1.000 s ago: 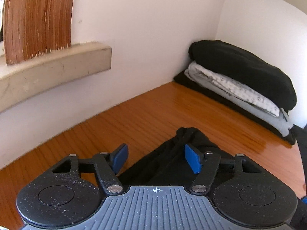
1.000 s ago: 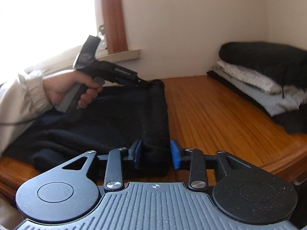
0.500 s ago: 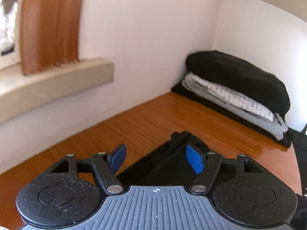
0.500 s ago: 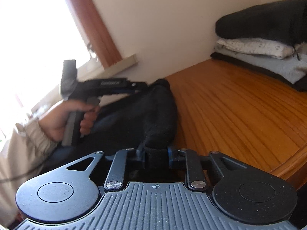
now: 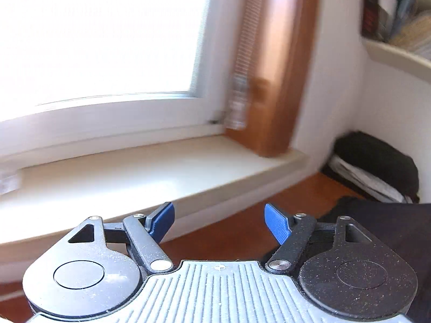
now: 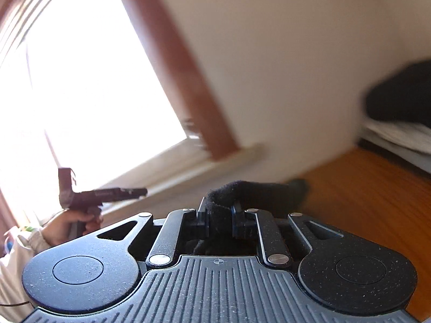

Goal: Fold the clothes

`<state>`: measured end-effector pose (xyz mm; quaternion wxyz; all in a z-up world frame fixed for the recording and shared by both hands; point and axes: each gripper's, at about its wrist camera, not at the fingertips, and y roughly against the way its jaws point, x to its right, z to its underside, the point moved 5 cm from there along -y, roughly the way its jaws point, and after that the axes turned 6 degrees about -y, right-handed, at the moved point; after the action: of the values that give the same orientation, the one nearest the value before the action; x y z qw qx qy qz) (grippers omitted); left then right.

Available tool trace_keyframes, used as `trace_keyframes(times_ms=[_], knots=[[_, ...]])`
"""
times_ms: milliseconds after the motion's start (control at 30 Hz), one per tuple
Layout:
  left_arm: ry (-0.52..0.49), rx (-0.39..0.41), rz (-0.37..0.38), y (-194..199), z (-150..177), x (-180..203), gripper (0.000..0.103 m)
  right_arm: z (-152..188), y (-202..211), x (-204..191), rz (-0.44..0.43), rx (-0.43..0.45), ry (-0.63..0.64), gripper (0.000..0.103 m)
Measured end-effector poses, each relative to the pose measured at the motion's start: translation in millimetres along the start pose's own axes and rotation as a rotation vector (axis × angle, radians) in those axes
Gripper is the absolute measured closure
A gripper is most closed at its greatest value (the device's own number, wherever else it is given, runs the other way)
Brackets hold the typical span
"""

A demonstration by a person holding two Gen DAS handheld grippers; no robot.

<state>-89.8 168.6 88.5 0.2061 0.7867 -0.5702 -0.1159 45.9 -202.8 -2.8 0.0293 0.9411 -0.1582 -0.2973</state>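
Note:
A black garment [image 6: 256, 191] lies on the wooden table [image 6: 363, 202]. My right gripper [image 6: 219, 219] is shut on a bunched fold of its edge, jaws still closing, and holds that fold raised off the table. In the left wrist view the same black garment [image 5: 377, 228] spreads at the lower right. My left gripper [image 5: 219, 223] points at the window sill [image 5: 134, 172]; its jaws are opening and nothing is between the blue pads [image 5: 277, 226]. A person's hand [image 6: 70, 223] holds it at the far left of the right wrist view.
A stack of folded clothes [image 5: 377, 167], black on top of white and grey, sits in the table's far corner against the wall, blurred at the stack [image 6: 398, 113]. A brown window frame [image 5: 277, 80] rises from the sill. A shelf with books [image 5: 398, 40] hangs above.
My right gripper closed on the garment's edge and lifted it. My left gripper swung up and left, off the garment, and now faces the window with its jaws wider.

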Motion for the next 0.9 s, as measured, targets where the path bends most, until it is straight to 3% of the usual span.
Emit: trace_keyframes(times_ms=[233, 367, 433, 500, 600, 700, 900], knots=[[0.087, 0.053, -0.078, 92.7, 21.2, -67.6, 0.026, 18.3, -59.0, -133.8, -0.19, -0.045, 0.146, 0.089], [0.104, 0.073, -0.126, 131.0, 31.4, -92.1, 0.026, 64.5, -91.7, -213.9, -0.31, -0.155, 0.269, 0.089], [0.122, 0.077, -0.142, 145.7, 38.4, -104.5, 0.025, 109.1, -100.4, -241.4, -0.355, -0.26, 0.331, 0.089], [0.143, 0.073, -0.152, 153.6, 46.4, -116.6, 0.025, 156.5, -105.3, -255.9, -0.385, -0.377, 0.386, 0.089], [0.171, 0.045, -0.145, 156.3, 63.8, -130.6, 0.025, 211.3, -103.5, -265.2, -0.396, -0.485, 0.487, 0.089], [0.178, 0.012, -0.128, 141.7, 75.8, -127.5, 0.025, 212.4, -100.4, -256.7, -0.4, -0.486, 0.463, 0.086], [0.208, -0.021, -0.059, 117.5, 92.2, -105.8, 0.024, 189.0, -79.1, -255.7, -0.393, -0.454, 0.519, 0.059]])
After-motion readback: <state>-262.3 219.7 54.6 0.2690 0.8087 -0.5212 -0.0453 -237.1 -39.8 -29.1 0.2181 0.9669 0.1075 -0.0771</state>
